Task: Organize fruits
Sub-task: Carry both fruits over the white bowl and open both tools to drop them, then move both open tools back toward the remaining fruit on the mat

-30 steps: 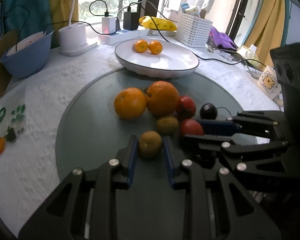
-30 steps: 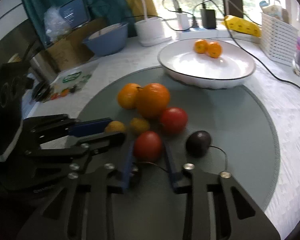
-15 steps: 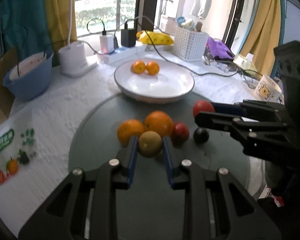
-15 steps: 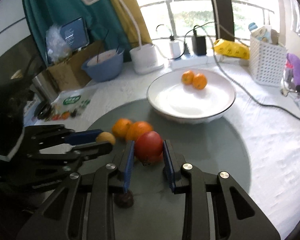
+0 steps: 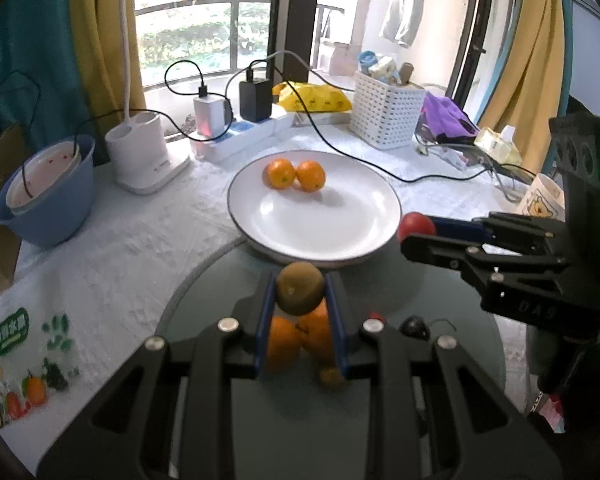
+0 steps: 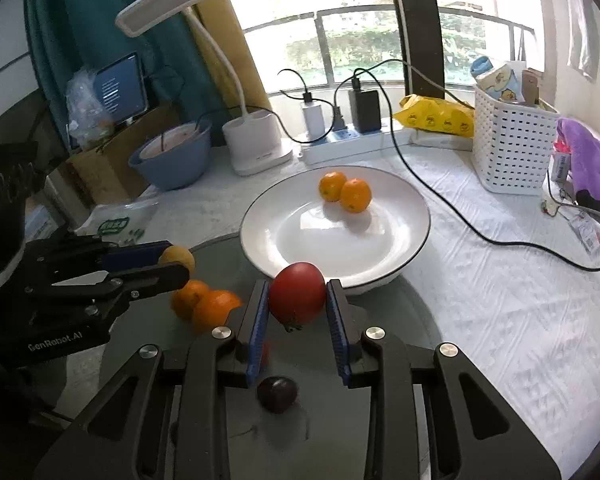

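Observation:
My left gripper (image 5: 300,294) is shut on a small greenish-brown fruit (image 5: 299,288), held in the air just short of the white plate (image 5: 356,240). My right gripper (image 6: 298,300) is shut on a red tomato-like fruit (image 6: 297,298), also lifted near the plate's (image 6: 412,248) front rim. Two small oranges (image 5: 294,175) lie at the back of the plate. On the grey round mat (image 6: 380,312) below stay two larger oranges (image 6: 206,300), a dark plum-like fruit (image 6: 277,393) and another small brownish fruit (image 5: 331,376).
A blue bowl (image 5: 44,204), a white lamp base (image 5: 146,158), a power strip with chargers (image 5: 240,132) and cables, a white basket (image 5: 386,118), a yellow bag (image 5: 312,98), purple cloth (image 5: 446,118) and a mug (image 5: 542,200) ring the plate. A printed bag (image 5: 24,356) lies left.
Both grippers have risen off the mat with their fruits and moved toward the plate. The remaining fruits on the mat now lie below and behind the fingertips.

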The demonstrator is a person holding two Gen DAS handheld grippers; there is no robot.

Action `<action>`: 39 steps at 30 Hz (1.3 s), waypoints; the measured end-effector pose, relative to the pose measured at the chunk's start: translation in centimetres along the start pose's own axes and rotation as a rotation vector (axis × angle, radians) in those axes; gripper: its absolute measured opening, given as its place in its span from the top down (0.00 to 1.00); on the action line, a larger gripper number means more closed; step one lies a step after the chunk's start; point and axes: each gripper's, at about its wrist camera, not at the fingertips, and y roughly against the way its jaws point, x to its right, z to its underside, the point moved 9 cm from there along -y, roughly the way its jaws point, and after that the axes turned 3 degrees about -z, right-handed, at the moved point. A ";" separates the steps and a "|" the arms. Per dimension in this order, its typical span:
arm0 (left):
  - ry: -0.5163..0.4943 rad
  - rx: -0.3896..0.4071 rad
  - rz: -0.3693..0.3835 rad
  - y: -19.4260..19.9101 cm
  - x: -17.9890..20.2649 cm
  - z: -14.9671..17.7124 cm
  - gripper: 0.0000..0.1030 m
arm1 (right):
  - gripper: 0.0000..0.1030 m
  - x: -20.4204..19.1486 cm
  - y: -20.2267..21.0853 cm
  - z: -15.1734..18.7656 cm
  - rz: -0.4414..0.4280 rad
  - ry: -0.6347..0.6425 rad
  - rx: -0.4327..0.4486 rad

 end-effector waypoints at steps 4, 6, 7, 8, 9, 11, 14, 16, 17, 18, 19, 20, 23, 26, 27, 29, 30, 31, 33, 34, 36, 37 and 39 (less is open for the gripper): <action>0.003 -0.005 0.009 -1.1 -0.1 -0.9 0.74 | 0.70 1.0 -0.6 -0.6 0.011 -0.010 0.001; 0.002 -0.009 0.013 -1.7 -0.1 -1.3 0.74 | 0.70 1.5 -1.0 -0.8 0.014 -0.014 -0.002; 0.002 -0.012 0.013 -2.0 -0.1 -1.5 0.74 | 0.70 1.8 -1.3 -0.8 0.015 -0.016 -0.005; 0.003 -0.016 0.013 -2.4 -0.1 -1.6 0.74 | 0.70 1.9 -1.5 -0.9 0.018 -0.017 -0.007; 0.007 -0.023 0.015 -2.9 -0.2 -1.8 0.74 | 0.70 2.2 -1.8 -0.9 0.021 -0.019 -0.009; 0.009 -0.033 0.014 -3.6 -0.3 -2.0 0.74 | 0.70 2.7 -2.3 -0.9 0.027 -0.024 -0.015; 0.009 -0.045 0.016 -4.7 -0.5 -2.4 0.74 | 0.70 3.4 -3.0 -1.2 0.033 -0.033 -0.019; 0.006 -0.050 0.017 -5.3 -0.5 -2.7 0.74 | 0.70 3.8 -3.3 -1.4 0.035 -0.037 -0.019; 0.005 -0.053 0.017 -5.6 -0.5 -2.8 0.74 | 0.70 4.0 -3.4 -1.6 0.036 -0.040 -0.019; 0.006 -0.054 0.018 -5.8 -0.5 -2.9 0.74 | 0.70 4.2 -3.5 -1.7 0.037 -0.042 -0.018; 0.007 -0.057 0.020 -6.1 -0.5 -3.0 0.74 | 0.70 4.3 -3.7 -1.7 0.038 -0.043 -0.018; 0.006 -0.059 0.021 -6.3 -0.4 -3.1 0.74 | 0.70 4.5 -3.8 -1.8 0.040 -0.046 -0.018; 0.009 -0.064 0.023 -6.7 -0.4 -3.3 0.74 | 0.70 4.9 -4.0 -1.9 0.045 -0.054 -0.019; 0.013 -0.092 0.026 -7.3 -0.4 -3.2 0.74 | 0.70 5.1 -4.1 -1.9 0.050 -0.057 -0.021; 0.010 -0.097 0.023 -7.4 -0.3 -3.1 0.74 | 0.70 5.1 -4.1 -1.9 0.052 -0.057 -0.020; 0.006 -0.094 0.019 -7.3 -0.3 -3.2 0.74 | 0.70 5.1 -4.0 -2.0 0.061 -0.054 -0.019; 0.006 -0.091 0.019 -7.2 -0.3 -3.3 0.74 | 0.70 5.2 -4.0 -2.0 0.066 -0.052 -0.019; 0.004 -0.087 0.017 -7.1 -0.3 -3.4 0.73 | 0.70 5.2 -3.9 -2.0 0.074 -0.048 -0.016; 0.006 -0.083 0.012 -6.8 -0.5 -3.5 0.73 | 0.70 5.2 -3.8 -2.0 0.083 -0.048 -0.015; 0.008 -0.083 0.011 -6.7 -0.5 -3.5 0.73 | 0.70 5.3 -3.7 -2.0 0.086 -0.051 -0.014; 0.012 -0.075 0.009 -6.2 -0.5 -3.4 0.73 | 0.64 5.3 -3.4 -2.1 0.093 -0.055 -0.007; 0.015 -0.072 0.008 -6.0 -0.5 -3.4 0.73 | 0.61 5.3 -3.2 -2.2 0.094 -0.058 -0.003; 0.020 -0.066 0.006 -5.7 -0.5 -3.4 0.72 | 0.54 5.2 -2.7 -2.3 0.093 -0.062 0.006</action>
